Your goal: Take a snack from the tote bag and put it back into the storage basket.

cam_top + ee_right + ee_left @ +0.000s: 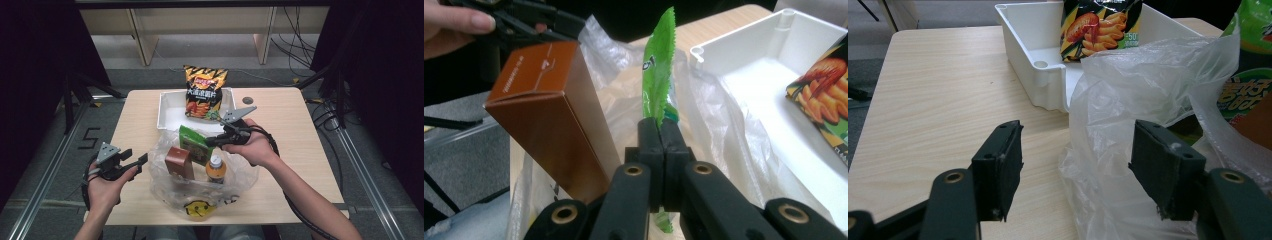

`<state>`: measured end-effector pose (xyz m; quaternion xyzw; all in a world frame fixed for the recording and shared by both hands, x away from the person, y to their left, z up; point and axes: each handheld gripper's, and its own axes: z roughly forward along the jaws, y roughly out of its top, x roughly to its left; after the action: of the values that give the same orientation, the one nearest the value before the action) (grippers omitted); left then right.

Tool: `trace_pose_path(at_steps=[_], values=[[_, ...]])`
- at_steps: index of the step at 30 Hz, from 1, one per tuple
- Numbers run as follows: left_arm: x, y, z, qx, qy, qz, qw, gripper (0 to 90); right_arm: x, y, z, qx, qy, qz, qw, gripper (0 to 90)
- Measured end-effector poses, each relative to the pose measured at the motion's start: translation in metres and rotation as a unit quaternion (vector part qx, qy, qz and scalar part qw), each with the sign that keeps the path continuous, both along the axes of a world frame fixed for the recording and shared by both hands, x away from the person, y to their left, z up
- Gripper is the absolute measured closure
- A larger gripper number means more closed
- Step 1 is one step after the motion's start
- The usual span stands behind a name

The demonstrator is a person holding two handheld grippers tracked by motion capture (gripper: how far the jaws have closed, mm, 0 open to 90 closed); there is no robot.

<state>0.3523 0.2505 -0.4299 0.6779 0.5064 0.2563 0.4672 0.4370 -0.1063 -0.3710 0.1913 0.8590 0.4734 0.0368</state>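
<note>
Your table (300, 150) is bright under light from above, but the room around it is dark. The white tray (774, 75) glares. Close things look a bit blurry.

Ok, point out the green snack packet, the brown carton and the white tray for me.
green snack packet (656, 75), right gripper view, on its crimped edge above the shut claw.
brown carton (549, 117), right gripper view, on its front face.
white tray (167, 112), high view, on its left wall.
</note>
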Motion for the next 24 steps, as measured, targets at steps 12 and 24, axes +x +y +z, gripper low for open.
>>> trace_pose_path(at_steps=[12,24], values=[[-0.001,-0.001,-0.001,0.000,0.006,0.005,1.0000,36.7,-0.003,-0.007,0.017,0.042,-0.008,-0.022,0.9989,90.0],[0.000,-0.003,-0.002,0.002,0.006,0.000,1.0000,36.7,-0.004,-0.015,0.035,0.075,-0.026,-0.045,0.9958,90.0]])
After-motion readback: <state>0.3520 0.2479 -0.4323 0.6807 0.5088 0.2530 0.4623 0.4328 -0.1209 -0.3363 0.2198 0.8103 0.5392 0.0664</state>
